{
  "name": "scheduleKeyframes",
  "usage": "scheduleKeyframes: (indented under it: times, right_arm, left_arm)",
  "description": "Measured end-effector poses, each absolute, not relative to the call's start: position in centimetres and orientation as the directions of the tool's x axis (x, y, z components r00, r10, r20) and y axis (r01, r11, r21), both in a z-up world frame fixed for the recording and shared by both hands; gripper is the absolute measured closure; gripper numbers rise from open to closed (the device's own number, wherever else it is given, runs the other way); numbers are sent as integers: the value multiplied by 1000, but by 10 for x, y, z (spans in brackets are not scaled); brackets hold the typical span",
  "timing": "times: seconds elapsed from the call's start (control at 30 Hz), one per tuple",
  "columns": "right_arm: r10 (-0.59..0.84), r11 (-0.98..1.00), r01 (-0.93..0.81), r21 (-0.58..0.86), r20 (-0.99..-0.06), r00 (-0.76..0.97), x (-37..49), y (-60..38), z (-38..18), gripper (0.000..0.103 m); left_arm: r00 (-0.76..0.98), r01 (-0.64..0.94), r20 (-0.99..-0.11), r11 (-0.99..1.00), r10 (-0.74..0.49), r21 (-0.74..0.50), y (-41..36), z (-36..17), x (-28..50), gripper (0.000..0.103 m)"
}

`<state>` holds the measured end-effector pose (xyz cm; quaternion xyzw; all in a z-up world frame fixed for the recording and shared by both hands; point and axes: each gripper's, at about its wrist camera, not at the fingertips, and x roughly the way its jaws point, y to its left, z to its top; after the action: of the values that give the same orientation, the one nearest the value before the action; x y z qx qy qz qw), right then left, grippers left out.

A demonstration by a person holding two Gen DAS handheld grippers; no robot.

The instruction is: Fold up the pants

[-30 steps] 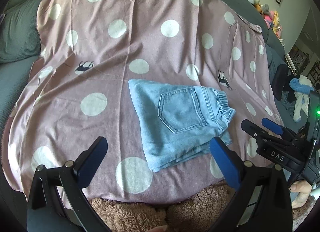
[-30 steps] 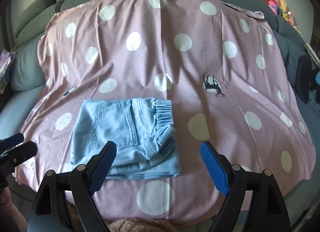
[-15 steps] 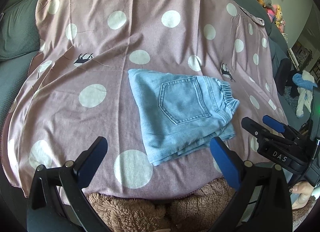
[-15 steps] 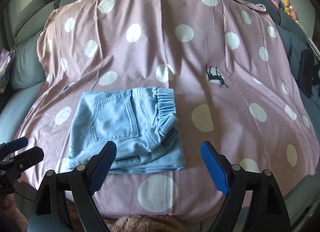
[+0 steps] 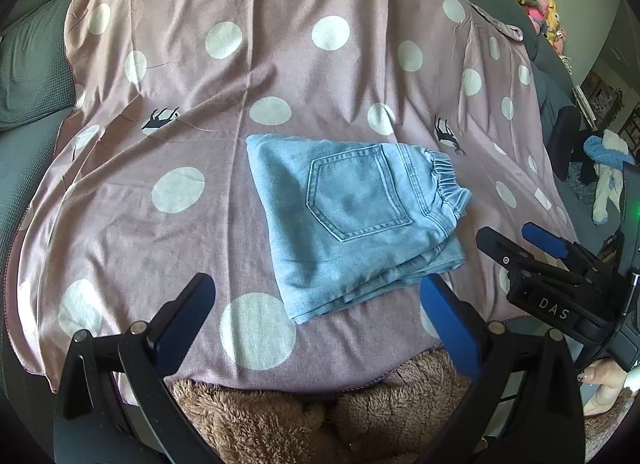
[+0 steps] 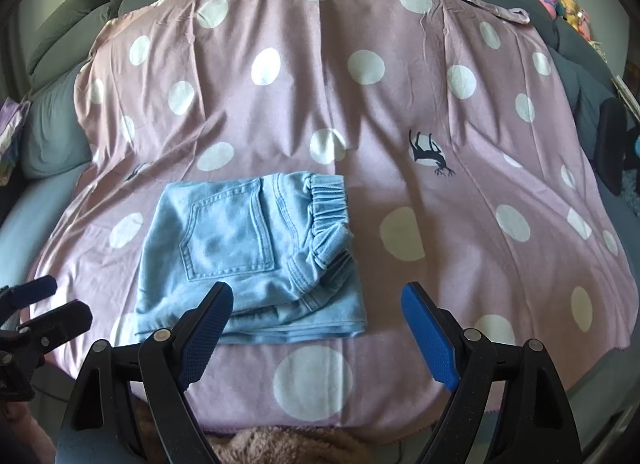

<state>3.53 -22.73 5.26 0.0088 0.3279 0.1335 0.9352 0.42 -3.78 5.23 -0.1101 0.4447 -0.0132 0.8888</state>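
Light blue denim pants lie folded into a compact bundle on a pink polka-dot sheet, back pocket up and elastic waistband to the right. They also show in the right wrist view. My left gripper is open and empty, held above the sheet's near edge, short of the bundle. My right gripper is open and empty, hovering over the bundle's near edge. The right gripper also shows at the right of the left wrist view, and the left gripper's fingers show at the left of the right wrist view.
The sheet covers a grey sofa with cushions at the left and back. A brown fuzzy blanket lies at the near edge. Plush toys sit at the far right, and clothes lie on the floor at right.
Both grippers have pulled back a little toward me and risen, so the folded pants sit farther into view. The pants have not moved, and both grippers stay open.
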Motion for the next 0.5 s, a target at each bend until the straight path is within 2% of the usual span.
scheduleKeyframes:
  times: [0.5]
  right_arm:
    - [255,964,-243,104,-611,750,35,-228,52,17]
  left_arm:
    - [604,-90,-790,975,-107,-201,-36,54,0,1]
